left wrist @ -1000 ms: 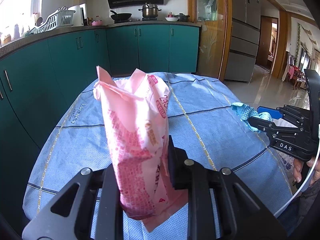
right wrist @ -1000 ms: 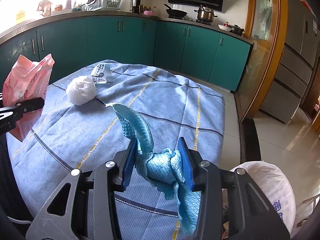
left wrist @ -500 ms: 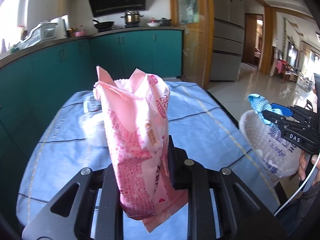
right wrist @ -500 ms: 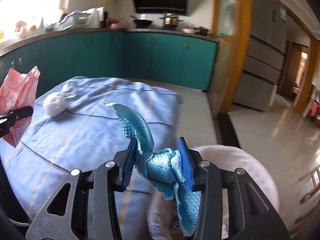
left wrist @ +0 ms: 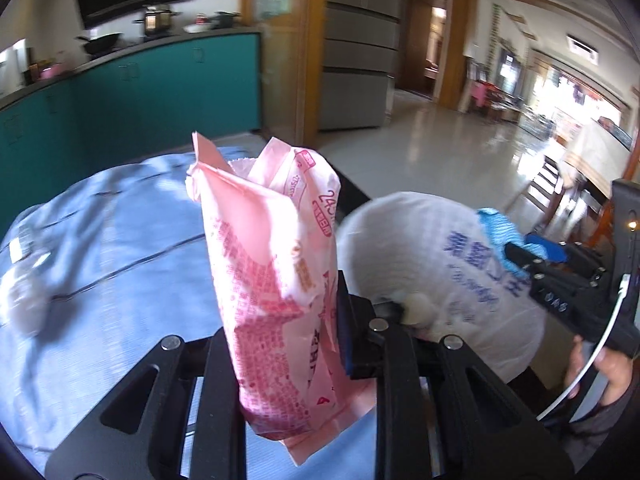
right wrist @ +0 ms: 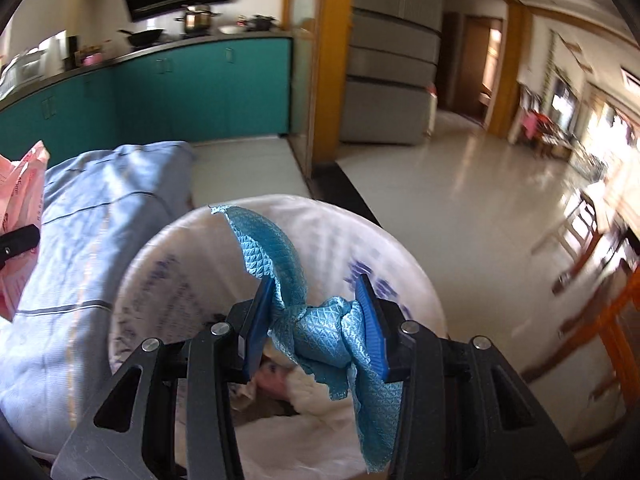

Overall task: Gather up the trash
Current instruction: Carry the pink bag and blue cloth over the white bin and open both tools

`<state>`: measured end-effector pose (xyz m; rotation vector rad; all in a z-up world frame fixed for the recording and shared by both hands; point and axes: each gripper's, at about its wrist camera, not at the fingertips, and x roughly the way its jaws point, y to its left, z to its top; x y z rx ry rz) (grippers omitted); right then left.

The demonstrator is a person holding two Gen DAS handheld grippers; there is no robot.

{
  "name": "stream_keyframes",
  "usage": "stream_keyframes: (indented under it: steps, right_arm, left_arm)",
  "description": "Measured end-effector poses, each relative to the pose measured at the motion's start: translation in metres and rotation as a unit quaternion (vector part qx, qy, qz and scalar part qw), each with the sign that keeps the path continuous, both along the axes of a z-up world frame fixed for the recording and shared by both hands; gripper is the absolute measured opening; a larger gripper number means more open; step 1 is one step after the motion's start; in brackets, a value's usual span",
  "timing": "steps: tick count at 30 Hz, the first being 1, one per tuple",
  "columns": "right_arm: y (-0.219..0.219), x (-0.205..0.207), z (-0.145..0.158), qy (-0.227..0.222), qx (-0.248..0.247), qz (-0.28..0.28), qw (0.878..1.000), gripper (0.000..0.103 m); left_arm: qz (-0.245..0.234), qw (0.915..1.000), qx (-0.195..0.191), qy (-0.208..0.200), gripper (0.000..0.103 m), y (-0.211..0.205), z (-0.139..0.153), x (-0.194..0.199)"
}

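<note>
Trash in both your tools | right gripper [right wrist: 316, 320] pinches blue cloth [right wrist: 316, 320] just above open white bag [right wrist: 168, 280] beside table's edge | left gripper [left wrist: 280, 328] clamps pink wrapper [left wrist: 272, 264] over table [left wrist: 100, 240] | step: deposit | next: spread right jaws, swing wrapper across.

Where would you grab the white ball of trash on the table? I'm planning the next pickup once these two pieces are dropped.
The white ball lies at the left on the blue cloth, apart from the left gripper with its pink bag. It looks rounded and crumpled, so probably come from above and pinch across its middle. The view is blurred, so no better fold shows.
</note>
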<state>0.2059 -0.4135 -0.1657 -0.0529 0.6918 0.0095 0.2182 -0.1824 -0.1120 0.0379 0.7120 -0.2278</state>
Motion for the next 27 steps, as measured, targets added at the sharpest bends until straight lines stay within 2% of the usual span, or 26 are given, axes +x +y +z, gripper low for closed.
stream_keyframes:
  steps: [3, 7, 8, 10, 12, 14, 16, 19, 24, 27]
  right_arm:
    - [-0.011, 0.005, -0.007, 0.015, -0.008, -0.031, 0.999, 0.042]
    - [-0.008, 0.007, -0.008, 0.013, -0.015, -0.032, 0.999, 0.042]
    - [-0.008, 0.006, -0.007, 0.011, -0.016, -0.031, 0.999, 0.042]
    - [-0.008, 0.005, -0.008, 0.011, -0.02, -0.031, 0.999, 0.043]
    - [-0.01, 0.006, -0.01, 0.016, -0.025, -0.04, 0.999, 0.051]
    - [-0.012, 0.008, -0.013, 0.021, -0.027, -0.053, 0.998, 0.068]
    - [-0.013, 0.007, -0.011, 0.017, -0.023, -0.057, 0.998, 0.073]
    - [-0.01, 0.006, -0.006, 0.005, -0.019, -0.06, 0.998, 0.082]
    - [0.006, 0.012, 0.008, -0.011, 0.002, -0.04, 0.999, 0.087]
    - [0.035, 0.017, 0.02, -0.025, 0.017, -0.008, 1.0, 0.089]
  left_arm:
    - [-0.037, 0.9992, 0.011, 0.006, 0.023, -0.04, -0.007, 0.014]
    - [-0.078, 0.9963, 0.014, 0.034, 0.029, -0.082, -0.022, 0.03]
    - [-0.092, 0.9948, 0.011, 0.044, 0.034, -0.09, -0.026, 0.033]
    - [-0.105, 0.993, 0.015, 0.053, 0.057, -0.104, -0.033, 0.036]
    - [-0.111, 0.9923, 0.022, 0.05, 0.065, -0.111, -0.036, 0.036]
    - [-0.11, 0.9927, 0.027, 0.043, 0.069, -0.11, -0.034, 0.035]
    - [-0.1, 0.9942, 0.025, 0.031, 0.075, -0.097, -0.028, 0.03]
    - [-0.073, 0.997, 0.014, 0.021, 0.077, -0.065, -0.017, 0.024]
    - [0.013, 0.9999, 0.006, -0.003, 0.081, -0.001, 0.0, 0.01]
    - [0.086, 0.996, 0.019, -0.011, 0.081, 0.049, 0.007, 0.0]
